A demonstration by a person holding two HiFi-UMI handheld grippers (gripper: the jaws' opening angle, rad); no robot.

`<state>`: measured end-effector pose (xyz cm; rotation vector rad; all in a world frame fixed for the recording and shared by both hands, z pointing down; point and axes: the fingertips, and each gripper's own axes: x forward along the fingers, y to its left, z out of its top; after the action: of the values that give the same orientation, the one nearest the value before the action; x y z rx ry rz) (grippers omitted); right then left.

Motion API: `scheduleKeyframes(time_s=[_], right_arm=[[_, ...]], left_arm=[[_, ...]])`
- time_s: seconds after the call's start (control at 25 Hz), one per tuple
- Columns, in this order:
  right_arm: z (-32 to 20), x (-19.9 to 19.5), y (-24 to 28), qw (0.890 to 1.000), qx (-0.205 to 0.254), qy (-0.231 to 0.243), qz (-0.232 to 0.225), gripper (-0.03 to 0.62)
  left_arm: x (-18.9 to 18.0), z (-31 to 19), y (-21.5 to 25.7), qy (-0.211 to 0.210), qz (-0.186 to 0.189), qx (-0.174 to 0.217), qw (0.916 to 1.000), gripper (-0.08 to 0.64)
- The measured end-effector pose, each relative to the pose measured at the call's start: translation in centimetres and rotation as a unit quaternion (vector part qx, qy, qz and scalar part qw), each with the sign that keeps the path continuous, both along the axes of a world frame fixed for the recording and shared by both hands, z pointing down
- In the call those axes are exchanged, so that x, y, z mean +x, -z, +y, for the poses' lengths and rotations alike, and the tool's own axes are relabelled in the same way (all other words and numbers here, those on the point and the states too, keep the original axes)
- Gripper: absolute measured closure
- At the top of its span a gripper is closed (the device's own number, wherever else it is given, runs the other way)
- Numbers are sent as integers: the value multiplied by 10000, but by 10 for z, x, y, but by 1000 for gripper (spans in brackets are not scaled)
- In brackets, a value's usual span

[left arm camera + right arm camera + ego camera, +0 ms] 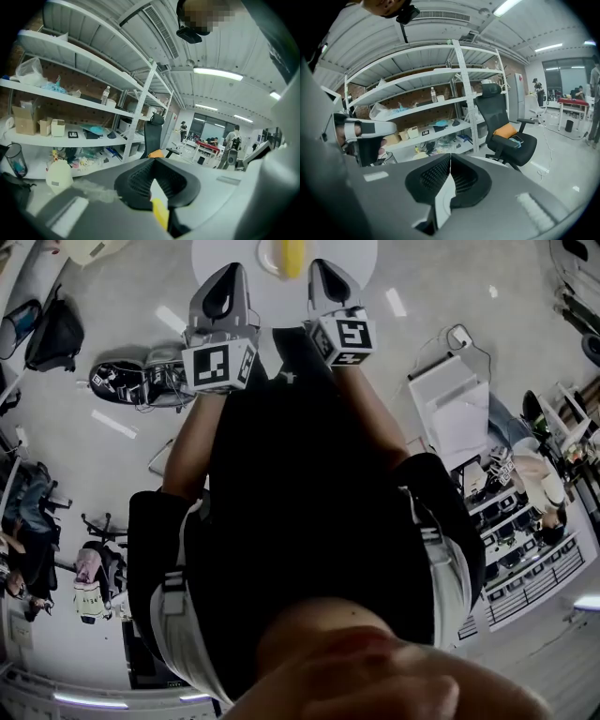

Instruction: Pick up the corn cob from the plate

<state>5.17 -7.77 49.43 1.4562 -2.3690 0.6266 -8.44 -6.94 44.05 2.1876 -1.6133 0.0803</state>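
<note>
I see the corn cob (293, 256), yellow, lying on the plate (266, 259), its length pointing away from me, pale plate rim showing at its left, mid-width on the round white worktop (361, 268), back from the near edge, its far end cut off by the frame

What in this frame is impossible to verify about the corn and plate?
Yellow corn cob: head view's top edge cuts it; full length unknown.
White plate: only a rim sliver there, rest off-frame.
Left gripper view: shut left claw hides all but a yellow strip.
Right gripper view: shut right claw blocks the cob entirely.
</note>
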Motion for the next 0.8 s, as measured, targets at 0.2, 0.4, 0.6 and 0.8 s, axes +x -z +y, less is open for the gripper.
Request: scheduleKeyframes(time_s=[0.2, 0.4, 0.6, 0.8], right_arm=[[0, 0, -18, 9998, -176, -14, 53, 554], [-4, -2, -41, 9992, -375, -43, 106, 537], [-14, 2, -63, 9980, -594, -79, 193, 529], [-19, 4, -91, 9960, -849, -55, 274, 502]], left_arm=[[6, -7, -12, -61, 56, -101, 9999, 554], [6, -14, -23, -96, 150, -210, 9996, 554], [9, -26, -35, -139, 142, -230, 9995, 554], [13, -33, -51, -173, 165, -330, 9992, 554]])
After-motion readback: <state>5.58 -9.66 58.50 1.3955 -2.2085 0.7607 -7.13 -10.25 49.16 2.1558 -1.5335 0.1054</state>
